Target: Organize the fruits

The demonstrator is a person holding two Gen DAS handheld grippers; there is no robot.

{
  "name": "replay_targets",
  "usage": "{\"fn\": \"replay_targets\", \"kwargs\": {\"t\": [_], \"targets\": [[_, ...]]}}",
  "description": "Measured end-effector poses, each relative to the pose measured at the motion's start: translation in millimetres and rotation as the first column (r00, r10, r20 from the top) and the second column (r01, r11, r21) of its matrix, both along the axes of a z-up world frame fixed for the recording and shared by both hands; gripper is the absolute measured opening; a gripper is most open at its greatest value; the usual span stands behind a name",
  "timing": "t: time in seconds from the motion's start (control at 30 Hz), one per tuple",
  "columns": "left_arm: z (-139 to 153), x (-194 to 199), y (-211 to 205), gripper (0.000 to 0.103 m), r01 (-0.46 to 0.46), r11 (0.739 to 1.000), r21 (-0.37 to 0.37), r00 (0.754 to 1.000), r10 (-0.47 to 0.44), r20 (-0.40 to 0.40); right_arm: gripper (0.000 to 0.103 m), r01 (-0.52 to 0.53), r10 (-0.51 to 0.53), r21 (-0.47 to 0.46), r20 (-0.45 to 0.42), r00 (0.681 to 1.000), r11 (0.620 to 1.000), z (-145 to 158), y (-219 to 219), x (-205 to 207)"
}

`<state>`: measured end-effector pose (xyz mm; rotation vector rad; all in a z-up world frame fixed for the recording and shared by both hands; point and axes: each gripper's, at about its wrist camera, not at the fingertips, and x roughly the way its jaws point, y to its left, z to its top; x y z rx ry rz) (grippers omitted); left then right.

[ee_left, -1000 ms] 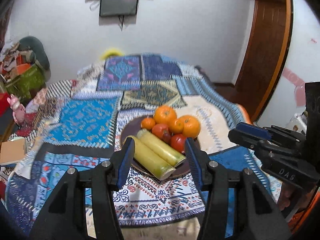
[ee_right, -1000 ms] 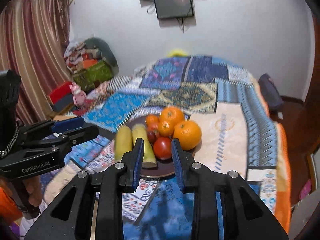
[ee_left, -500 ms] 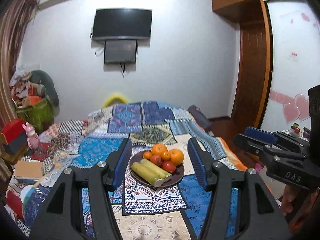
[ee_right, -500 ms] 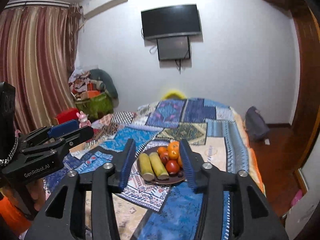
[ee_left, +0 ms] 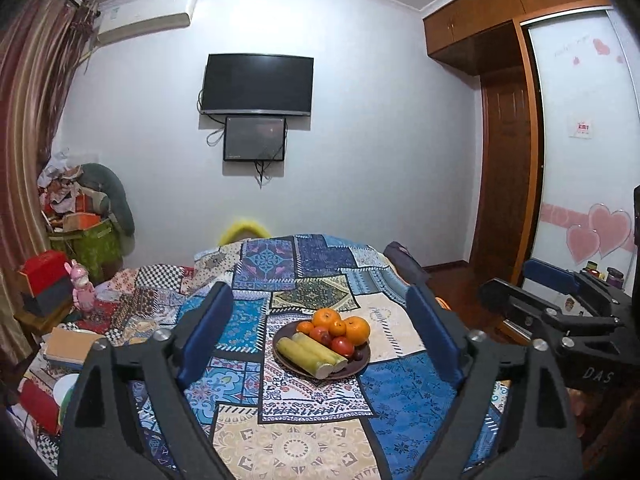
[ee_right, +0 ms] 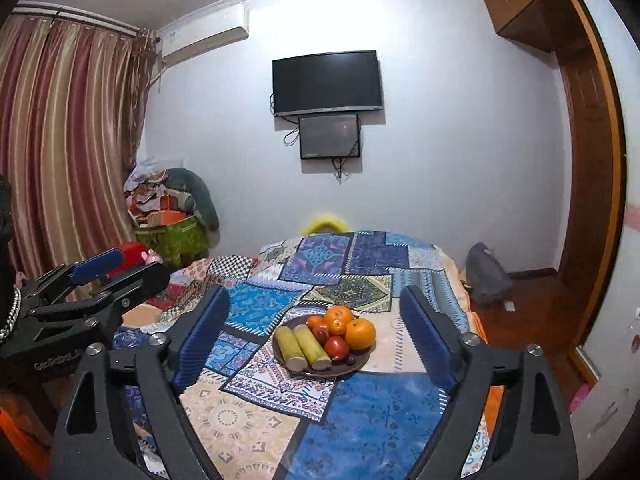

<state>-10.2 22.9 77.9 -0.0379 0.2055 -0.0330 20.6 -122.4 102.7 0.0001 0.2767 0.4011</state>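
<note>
At the far left we see striped curtains (ee_right: 60, 152) and, beside them, a heap of clutter with a green bag (ee_right: 172, 236) against the wall. Below that, a red box (ee_left: 44, 276) and a pink toy (ee_left: 80, 286) sit at the edge of the bed.

Our left hand-held gripper (ee_left: 320, 336) is held wide open, its blue-padded fingers (ee_left: 204, 332) spread well apart and gripping nothing, raised above the near end of the bed (ee_left: 304, 436). The bed is covered in a patchwork quilt of blue, cream and patterned squares.

Between the fingers, out on the quilt and well apart from them, we see the dark plate (ee_left: 288, 360) of fruit. On its left part lie two pale green-yellow sticks (ee_left: 308, 354) side by side, cut ends towards us. Behind and right of them sit the oranges (ee_left: 357, 330), with smaller orange fruit and the red tomatoes (ee_left: 342, 346) touching in a cluster. One small dark fruit (ee_left: 359, 355) rests at the plate's right rim.

On the wall above hang a black television (ee_left: 258, 84) and a smaller screen (ee_left: 255, 139) just beneath it.

Our right hand-held gripper (ee_right: 316, 340) is likewise wide open and empty, framing the same plate (ee_right: 360, 362) from the other side.

At the right stands a wooden wardrobe (ee_left: 504, 152) with heart stickers (ee_left: 596, 232) on its pale door.
</note>
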Motion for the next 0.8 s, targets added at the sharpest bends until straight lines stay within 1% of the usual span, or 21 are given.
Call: {"fn": "replay_targets", "kwargs": {"t": [0.03, 0.13, 0.2, 0.33, 0.63, 0.8], "targets": [[0, -2, 0, 0.095, -0.002, 1.0, 0.003, 1.0, 0.002, 0.004, 0.097, 0.002, -0.002, 0.006, 0.004, 1.0, 1.0, 0, -1, -4], [-2, -5, 1, 0.1, -0.004, 1.0, -0.005, 1.0, 0.004, 0.007, 0.102, 0.009, -0.009, 0.016, 0.016, 1.0, 1.0, 0, -1, -8], [-3, -8, 1, 0.103, -0.013, 1.0, -0.009, 1.0, 0.013, 0.012, 0.103, 0.015, -0.015, 0.01, 0.025, 1.0, 1.0, 0, -1, -9], [-5, -9, 1, 0.103, -0.014, 1.0, -0.006, 1.0, 0.014, 0.008, 0.103, 0.029, -0.029, -0.007, 0.043, 0.999, 1.0, -1, 1, -14], [-9, -8, 5, 0.103, -0.02, 0.999, -0.027, 1.0, 0.02, 0.0, 0.103, 0.04, -0.04, 0.003, 0.055, 0.998, 0.999, -1, -3, -20], [-8, -9, 5, 0.103, -0.02, 1.0, -0.021, 1.0, 0.02, 0.0, 0.103, 0.059, -0.06, 0.009, 0.063, 0.996, 0.998, 0, -6, -22]]}}
